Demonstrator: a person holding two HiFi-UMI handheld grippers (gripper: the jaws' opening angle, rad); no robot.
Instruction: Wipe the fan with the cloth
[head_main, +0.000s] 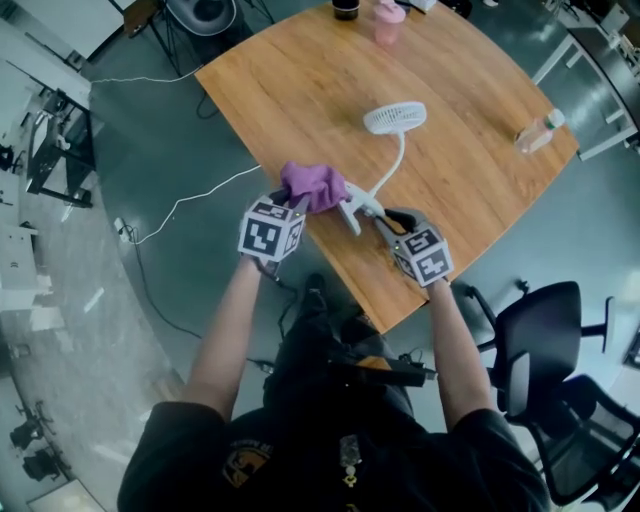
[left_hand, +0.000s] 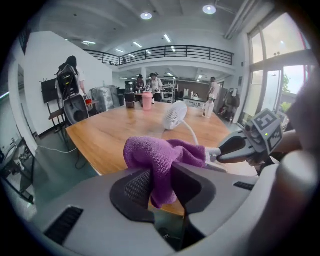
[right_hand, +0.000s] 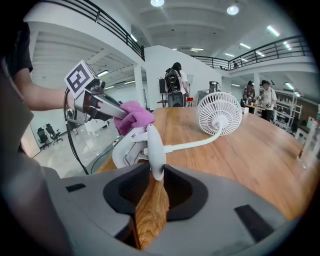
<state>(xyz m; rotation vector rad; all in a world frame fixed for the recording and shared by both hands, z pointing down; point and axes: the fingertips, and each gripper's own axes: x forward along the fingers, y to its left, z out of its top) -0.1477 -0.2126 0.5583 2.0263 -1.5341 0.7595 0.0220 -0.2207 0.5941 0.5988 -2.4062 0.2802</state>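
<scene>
Jaws on our left gripper (left_hand: 161, 182) are pinched tight on the purple cloth (left_hand: 162, 155), a fuzzy microfibre wad. Our right gripper (right_hand: 156, 172) is clamped partway closed on the white fan (right_hand: 218, 113), holding its smooth plastic clip end at the wooden table (head_main: 300, 90) edge. We reckon we're early on: cloth's bunched against the clip, while the round slatted grille and bendy neck look unwiped.

No legible text or numbers
</scene>
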